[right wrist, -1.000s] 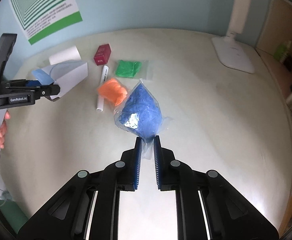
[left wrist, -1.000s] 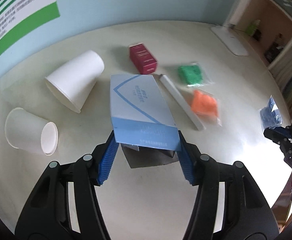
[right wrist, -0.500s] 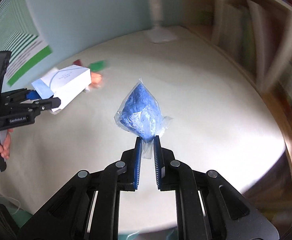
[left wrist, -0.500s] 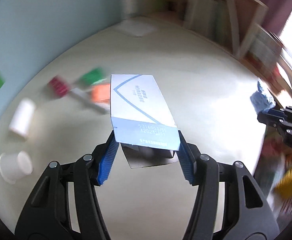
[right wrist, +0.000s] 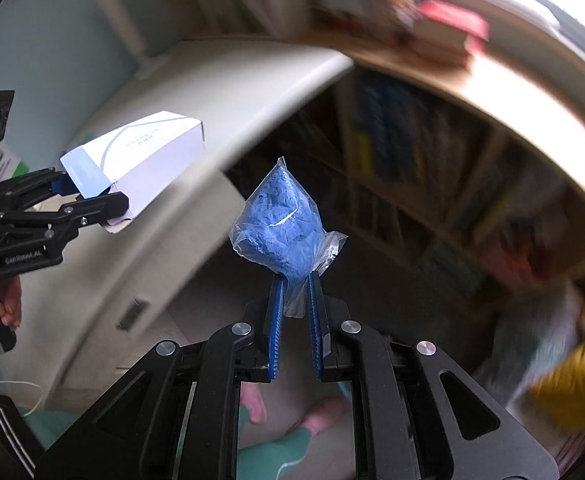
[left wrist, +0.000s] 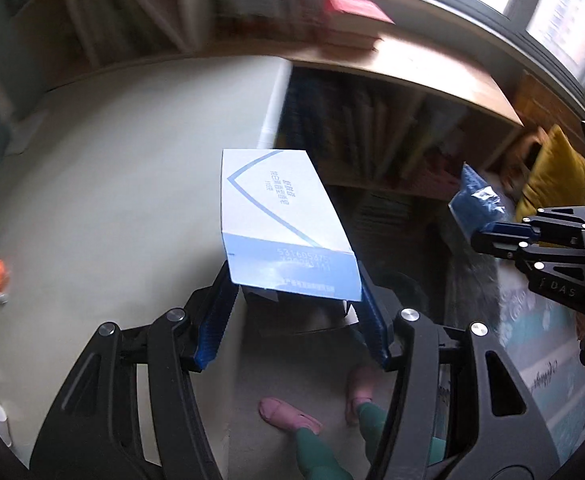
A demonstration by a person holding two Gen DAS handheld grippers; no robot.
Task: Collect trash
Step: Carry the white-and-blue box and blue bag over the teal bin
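The left tool (left wrist: 294,292) grips a white and blue carton (left wrist: 282,220) by its near end, past the tabletop (left wrist: 112,184) edge. The right tool (right wrist: 295,276) pinches a clear bag of blue material (right wrist: 284,226), raised above the person's pink slippers (left wrist: 288,414) on the floor.

The box (left wrist: 280,236) is white with a light blue end and a thin blue curved line. The clear bag (right wrist: 286,232) holds bright blue stuff. The slippers (left wrist: 288,416) are pink, the trouser legs (left wrist: 320,456) green.
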